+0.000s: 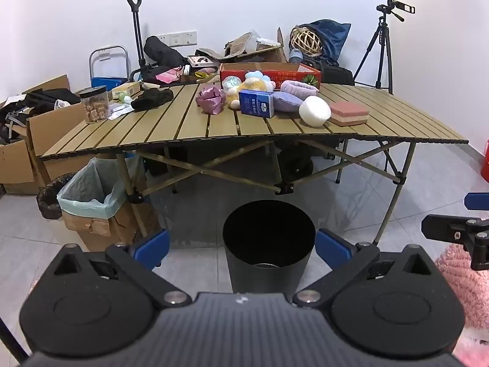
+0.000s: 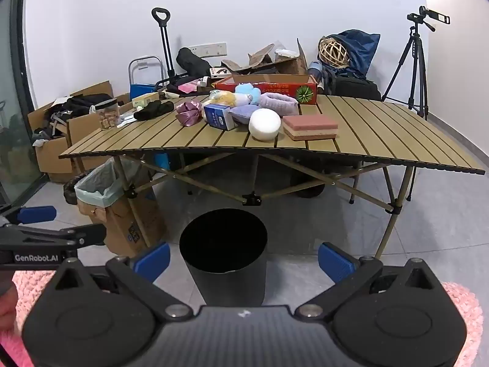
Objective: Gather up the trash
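Trash for this task is most likely among the loose things on the slatted table (image 1: pixel 183 122), in the upper half of both views; which of them count as trash you cannot tell from here. Going left to right in the left wrist view: at the lower left stands a cardboard box with a pale green liner (image 1: pixel 88 189), then at lower centre the black bin (image 1: pixel 269 244), on the floor in front of the table. On the table you see a clear jar (image 1: pixel 95 104), a dark cloth (image 1: pixel 152 98), a pink crumpled piece (image 1: pixel 209 99), a blue box (image 1: pixel 256 103), a white foam cylinder (image 1: pixel 314 110) and a pink sponge block (image 1: pixel 349 113).

Your left gripper (image 1: pixel 241 249) has its tongs spread wide with nothing between them, and your right gripper (image 2: pixel 243 261) is the same, both hovering low near the bin.

Risks, as I judge: the table items lie close together, so wide tongs may push a neighbour off the edge. The foam cylinder can roll. The two grippers are just beside each other and may collide if you reach together.
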`<state>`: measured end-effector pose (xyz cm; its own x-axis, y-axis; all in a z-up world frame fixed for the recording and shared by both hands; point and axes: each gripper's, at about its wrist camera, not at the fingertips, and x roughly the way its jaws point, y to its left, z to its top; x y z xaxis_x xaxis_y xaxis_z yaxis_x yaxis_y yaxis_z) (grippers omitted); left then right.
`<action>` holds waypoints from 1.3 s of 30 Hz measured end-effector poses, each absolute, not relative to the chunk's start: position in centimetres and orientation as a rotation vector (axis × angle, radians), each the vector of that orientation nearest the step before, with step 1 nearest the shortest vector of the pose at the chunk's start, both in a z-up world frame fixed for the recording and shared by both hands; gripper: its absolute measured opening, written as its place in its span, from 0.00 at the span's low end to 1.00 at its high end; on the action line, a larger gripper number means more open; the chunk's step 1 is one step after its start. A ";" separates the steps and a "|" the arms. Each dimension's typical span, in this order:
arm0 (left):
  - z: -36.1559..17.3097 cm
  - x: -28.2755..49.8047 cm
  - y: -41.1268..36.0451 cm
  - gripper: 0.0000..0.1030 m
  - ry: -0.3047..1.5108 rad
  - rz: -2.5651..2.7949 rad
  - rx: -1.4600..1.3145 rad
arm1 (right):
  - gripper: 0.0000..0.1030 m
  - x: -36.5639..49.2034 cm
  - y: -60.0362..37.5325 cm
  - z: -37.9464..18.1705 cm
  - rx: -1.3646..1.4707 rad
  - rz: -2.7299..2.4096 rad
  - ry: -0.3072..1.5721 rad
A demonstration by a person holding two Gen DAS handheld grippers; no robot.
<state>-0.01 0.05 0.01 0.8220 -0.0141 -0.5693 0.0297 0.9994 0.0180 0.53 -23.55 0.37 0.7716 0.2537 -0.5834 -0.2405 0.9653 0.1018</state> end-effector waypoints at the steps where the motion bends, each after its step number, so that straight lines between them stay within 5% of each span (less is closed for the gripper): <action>1: 0.0 0.0 0.1 1.00 0.603 -0.027 0.019 | 1.00 0.5 -23.5 0.4 0.025 0.269 0.632; 39: -0.1 0.2 -0.4 1.00 0.614 -0.048 0.038 | 1.00 0.6 -23.9 0.7 0.022 0.262 0.644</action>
<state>0.15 -0.43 -0.14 0.8162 -0.0338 -0.5768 0.0562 0.9982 0.0210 0.57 -23.94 0.69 0.7679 0.2484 -0.5904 -0.2347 0.9668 0.1015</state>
